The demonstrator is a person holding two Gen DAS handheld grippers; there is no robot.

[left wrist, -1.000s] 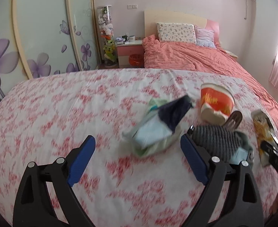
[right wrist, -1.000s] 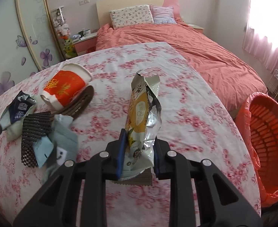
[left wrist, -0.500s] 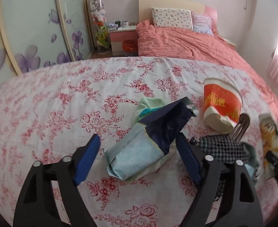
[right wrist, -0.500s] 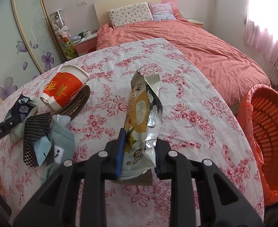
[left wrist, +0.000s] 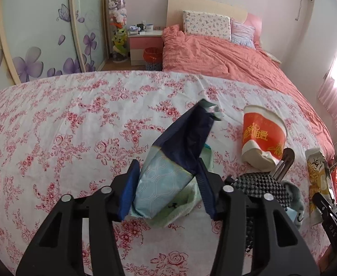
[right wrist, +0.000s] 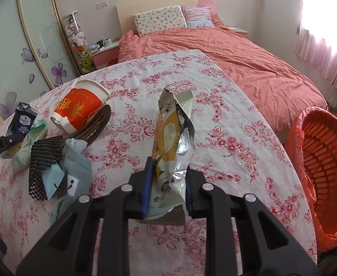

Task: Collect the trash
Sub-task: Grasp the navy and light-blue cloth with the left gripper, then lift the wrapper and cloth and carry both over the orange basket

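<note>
1. Change: the left tongs, wide open and short of the blue tissue packet a second ago, now close on it; both blue pads touch its sides; the packet tilts up off the pale green wrapper on the tabletop.
2. Meaning: a second piece of trash appears secured; the lift comes next.
3. Right tongs: narrow, clamping the yellow snack wrapper upright above the tabletop; the orange basket stands just beside.
</note>
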